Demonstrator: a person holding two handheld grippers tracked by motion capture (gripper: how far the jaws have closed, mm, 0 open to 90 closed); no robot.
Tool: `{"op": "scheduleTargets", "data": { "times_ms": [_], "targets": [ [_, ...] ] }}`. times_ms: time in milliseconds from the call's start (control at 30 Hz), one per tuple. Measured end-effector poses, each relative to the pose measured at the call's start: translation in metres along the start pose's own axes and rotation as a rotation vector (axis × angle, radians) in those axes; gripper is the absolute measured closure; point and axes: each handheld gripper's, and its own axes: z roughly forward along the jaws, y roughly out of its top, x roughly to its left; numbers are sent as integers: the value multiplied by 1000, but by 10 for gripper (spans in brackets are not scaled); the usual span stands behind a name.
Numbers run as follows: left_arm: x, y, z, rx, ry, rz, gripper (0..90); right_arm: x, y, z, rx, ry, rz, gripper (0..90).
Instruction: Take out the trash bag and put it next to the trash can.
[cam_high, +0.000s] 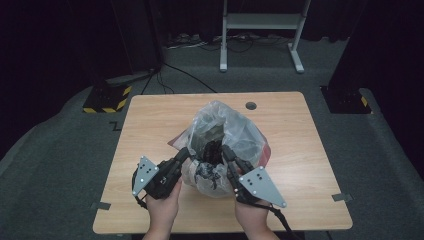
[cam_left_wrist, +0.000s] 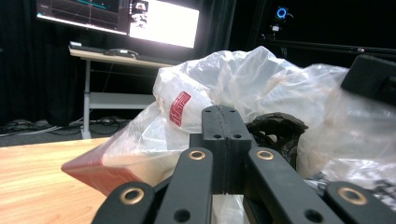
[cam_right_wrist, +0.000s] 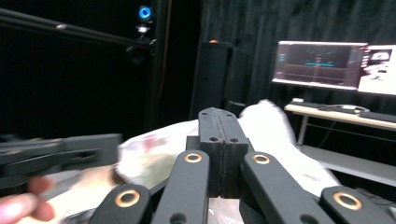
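**A:** Where does the person stand with the clear plastic bag?

**B:** It sits crumpled in the middle of the wooden table, mouth up; the left gripper and the right gripper meet it from either side near the dark bundle at its front; both pairs of jaws are pressed flat together, and whether any film is pinched between them cannot be told.

**A:** So how should the person handle this step?

**B:** Probably by working the tips at the loose film rather than the contents; thin plastic slips and tears, so a slow pull along the fold would serve better than a tug; the two hands ought to move apart evenly, or the bag will likely slide across the smooth tabletop.

**A:** And the materials?

**B:** The bag is glossy, wrinkled and translucent, with a red printed mark in the left gripper view; the bundle looks matt black and lumpy; a reddish flat piece lies under the bag; the jaws are hard black blocks with brass-coloured pivots.
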Motion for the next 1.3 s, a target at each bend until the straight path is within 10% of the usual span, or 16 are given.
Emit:
{"op": "scheduleTargets", "data": {
  "times_ms": [467,833,1167,1300],
  "targets": [
    [4,-8,-2,27,-25,-23,899,52,-38,16,90,113,-66,900],
    [9,-9,-4,45,-29,-40,896,66,-63,23,141,156,-101,900],
    [9,1,7,40,-30,-85,327,66,-68,24,161,155,-114,900],
    [5,-1,19,134,51,-52,483,66,-67,24,165,157,-114,900]
  ]
}}
